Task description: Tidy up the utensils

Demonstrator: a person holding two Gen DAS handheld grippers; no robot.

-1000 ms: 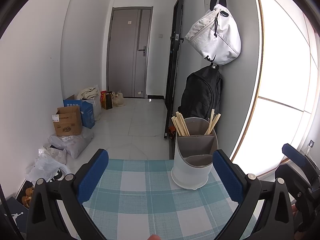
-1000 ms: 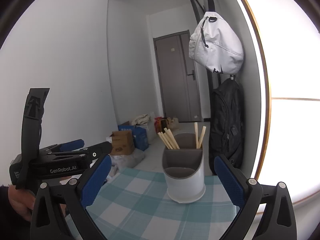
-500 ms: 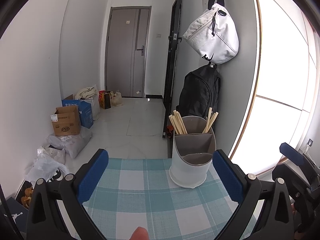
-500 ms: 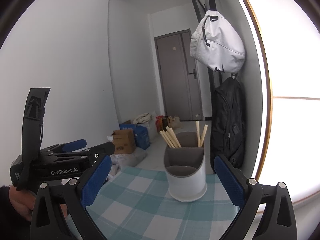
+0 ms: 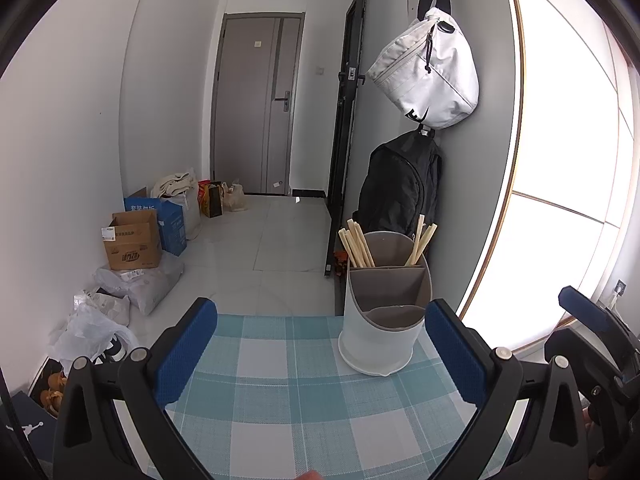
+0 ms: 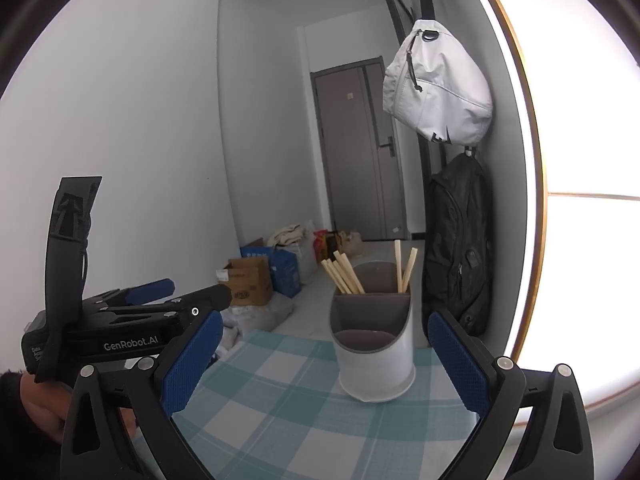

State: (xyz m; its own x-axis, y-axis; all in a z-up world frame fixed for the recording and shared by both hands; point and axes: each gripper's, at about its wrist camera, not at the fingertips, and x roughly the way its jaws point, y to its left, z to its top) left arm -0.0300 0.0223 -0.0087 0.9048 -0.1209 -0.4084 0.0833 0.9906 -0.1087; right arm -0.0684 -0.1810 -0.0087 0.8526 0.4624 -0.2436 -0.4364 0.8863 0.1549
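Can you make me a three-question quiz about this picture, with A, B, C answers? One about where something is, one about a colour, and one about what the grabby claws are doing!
1. Where are the pale wooden chopsticks?
A. Lying on the cloth
B. Standing in the back sections of the white round plastic utensil holder
C. Held in a claw

2. What colour is the checked tablecloth?
A. Red and yellow
B. Teal and white
C. Plain black

3. What are the left gripper and right gripper doing?
A. Both open and holding nothing
B. Both squeezing chopsticks
C. One gripping the holder

Answers:
1. B, since the sticks poke up from the holder's rear compartments.
2. B, since teal and white squares cover the table.
3. A, since each pair of blue pads stands wide apart with only cloth between them.
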